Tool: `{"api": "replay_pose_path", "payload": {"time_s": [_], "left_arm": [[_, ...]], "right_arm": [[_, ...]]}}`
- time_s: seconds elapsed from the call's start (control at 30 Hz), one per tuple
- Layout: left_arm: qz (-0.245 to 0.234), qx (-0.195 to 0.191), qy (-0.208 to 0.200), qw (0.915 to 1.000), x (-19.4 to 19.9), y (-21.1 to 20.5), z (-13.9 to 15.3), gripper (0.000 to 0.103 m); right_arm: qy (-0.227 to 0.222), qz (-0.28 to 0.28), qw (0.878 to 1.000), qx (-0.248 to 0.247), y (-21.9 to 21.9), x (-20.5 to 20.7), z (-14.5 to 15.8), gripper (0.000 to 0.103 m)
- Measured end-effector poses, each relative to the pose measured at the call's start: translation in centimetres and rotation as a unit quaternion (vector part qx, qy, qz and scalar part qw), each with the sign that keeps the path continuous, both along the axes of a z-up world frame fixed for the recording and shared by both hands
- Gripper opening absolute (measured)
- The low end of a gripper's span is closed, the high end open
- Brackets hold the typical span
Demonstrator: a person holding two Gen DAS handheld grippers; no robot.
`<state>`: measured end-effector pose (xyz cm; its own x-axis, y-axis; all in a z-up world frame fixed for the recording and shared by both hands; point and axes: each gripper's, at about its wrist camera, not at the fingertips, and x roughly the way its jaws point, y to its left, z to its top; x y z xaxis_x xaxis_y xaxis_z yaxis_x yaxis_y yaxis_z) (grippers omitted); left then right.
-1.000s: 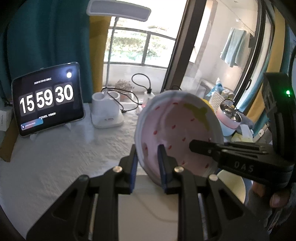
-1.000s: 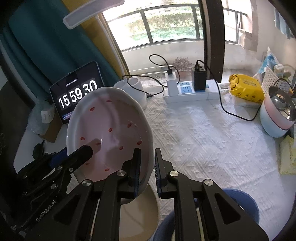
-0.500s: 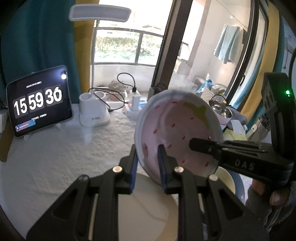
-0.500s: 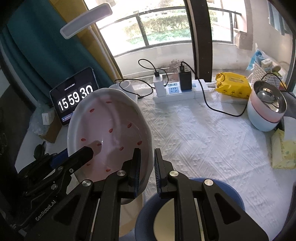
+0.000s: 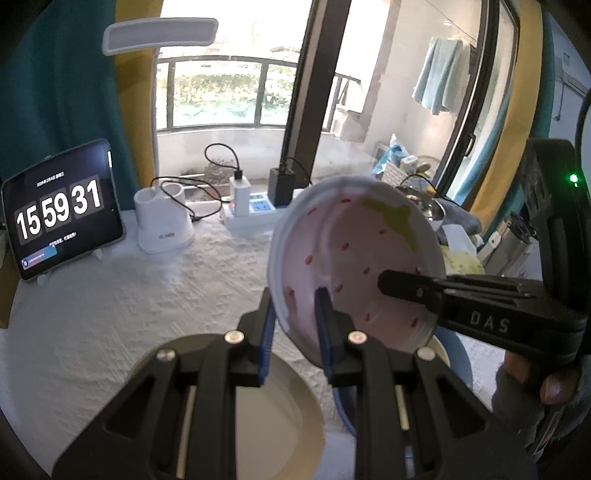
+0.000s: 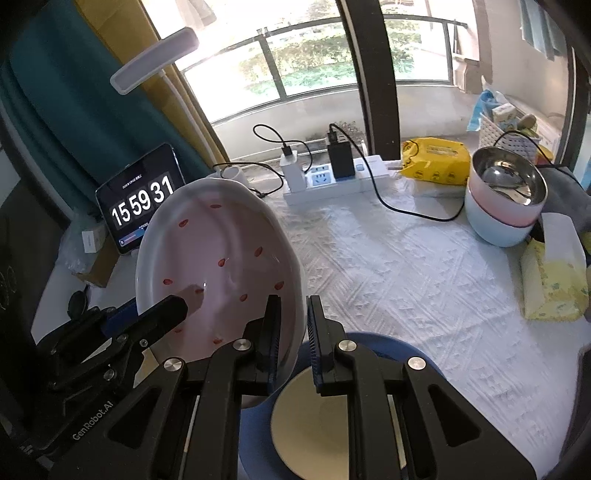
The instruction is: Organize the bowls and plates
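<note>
Both grippers, left point(image 5: 295, 328) and right point(image 6: 293, 332), keep pinching the strawberry-print plate point(image 6: 218, 273), now carried above the cream plate point(image 6: 314, 417) at 6 o'clock, likely for stacking.

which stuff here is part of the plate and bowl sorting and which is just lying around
Job: strawberry plate, gripped by left gripper and right gripper; blue plate; cream plate; stacked bowls.

Lying about: tablet clock, power strip, yellow pack, tissue pack, lamp.
</note>
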<state>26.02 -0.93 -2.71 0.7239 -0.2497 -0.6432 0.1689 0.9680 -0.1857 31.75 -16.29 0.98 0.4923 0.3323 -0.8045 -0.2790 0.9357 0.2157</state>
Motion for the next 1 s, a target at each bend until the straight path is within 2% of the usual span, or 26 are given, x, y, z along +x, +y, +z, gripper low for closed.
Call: {"api": "replay_pose_path", "payload": {"time_s": [0.53,1.0], "left_arm": [[-0.038,0.016,0.01,0.9991,-1.0,-4.1,-0.6,0.021],[-0.066,0.031,0.023,0.9971,-1.8,-6.9,-1.6,0.021]], "right_arm": [[0.004,-0.03,0.999,0.013,-4.4,-2.1,-0.5,0.016],[0.005,-0.042,0.999,-0.002,-6.8,-3.7,-1.2,0.016]]}}
